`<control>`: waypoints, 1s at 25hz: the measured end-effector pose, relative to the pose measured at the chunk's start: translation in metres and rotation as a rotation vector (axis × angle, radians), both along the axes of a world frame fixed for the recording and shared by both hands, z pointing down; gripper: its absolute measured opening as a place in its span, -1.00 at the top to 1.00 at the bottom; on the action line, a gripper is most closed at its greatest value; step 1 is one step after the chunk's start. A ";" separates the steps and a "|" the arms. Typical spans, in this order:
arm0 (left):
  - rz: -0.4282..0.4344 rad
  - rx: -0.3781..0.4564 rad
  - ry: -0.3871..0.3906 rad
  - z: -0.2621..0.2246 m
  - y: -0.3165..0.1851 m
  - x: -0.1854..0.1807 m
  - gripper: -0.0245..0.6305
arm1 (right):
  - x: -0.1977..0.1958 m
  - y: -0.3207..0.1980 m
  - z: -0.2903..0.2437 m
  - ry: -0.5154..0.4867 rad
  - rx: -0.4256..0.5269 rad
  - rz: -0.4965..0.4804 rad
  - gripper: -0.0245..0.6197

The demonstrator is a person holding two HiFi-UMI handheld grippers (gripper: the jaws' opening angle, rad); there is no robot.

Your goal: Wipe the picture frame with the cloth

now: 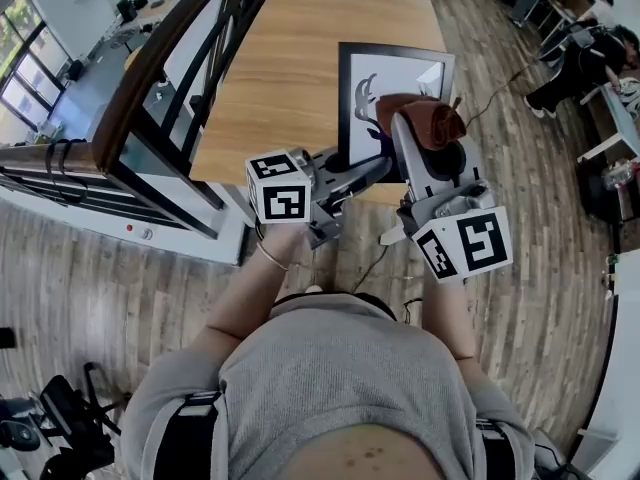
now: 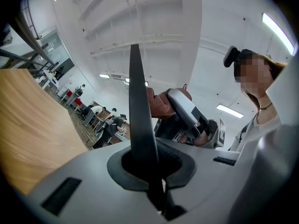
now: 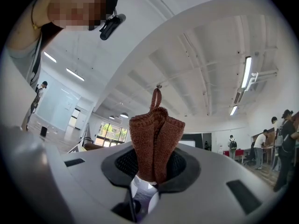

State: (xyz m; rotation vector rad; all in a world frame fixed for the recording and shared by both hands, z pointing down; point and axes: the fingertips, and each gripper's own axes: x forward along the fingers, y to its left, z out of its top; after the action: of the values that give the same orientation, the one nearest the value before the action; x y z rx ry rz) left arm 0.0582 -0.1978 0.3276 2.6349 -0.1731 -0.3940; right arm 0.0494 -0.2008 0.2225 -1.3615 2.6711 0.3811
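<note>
A black picture frame [image 1: 395,86] with a white mat and a dark print stands over the near edge of the wooden table [image 1: 290,68]. My left gripper [image 1: 352,173] is shut on its lower left edge. In the left gripper view that edge shows as a thin dark blade [image 2: 140,115] rising from my left gripper [image 2: 150,174]. My right gripper [image 1: 432,133] is shut on a brown knitted cloth [image 1: 438,118], which sits against the frame's lower right part. The cloth [image 3: 156,136] stands bunched up out of my right gripper [image 3: 154,174]. The frame's bottom edge is hidden behind both grippers.
A dark wood-and-metal railing [image 1: 160,68] runs along the table's left side. Wooden floor surrounds the table, with a cable [image 1: 500,83] trailing to the right. A person sits at desks at the far right [image 1: 585,63].
</note>
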 end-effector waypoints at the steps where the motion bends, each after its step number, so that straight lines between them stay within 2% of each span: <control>1: -0.001 0.001 -0.003 0.000 0.000 0.000 0.86 | 0.000 0.001 0.002 0.002 -0.005 -0.002 0.62; 14: -0.026 -0.024 0.024 -0.002 -0.002 -0.008 0.86 | -0.007 0.015 0.025 0.035 -0.088 -0.045 0.62; 17: -0.037 -0.048 0.052 0.000 -0.008 -0.013 0.86 | -0.012 0.014 0.036 0.051 -0.113 -0.054 0.62; 25: -0.040 -0.042 0.014 0.008 -0.011 -0.011 0.86 | -0.008 0.017 0.051 0.067 -0.140 -0.031 0.62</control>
State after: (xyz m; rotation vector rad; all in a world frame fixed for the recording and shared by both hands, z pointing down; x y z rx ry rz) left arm 0.0473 -0.2091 0.3358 2.5906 -0.2275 -0.4172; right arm 0.0412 -0.1841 0.2737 -1.3652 2.8181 0.2454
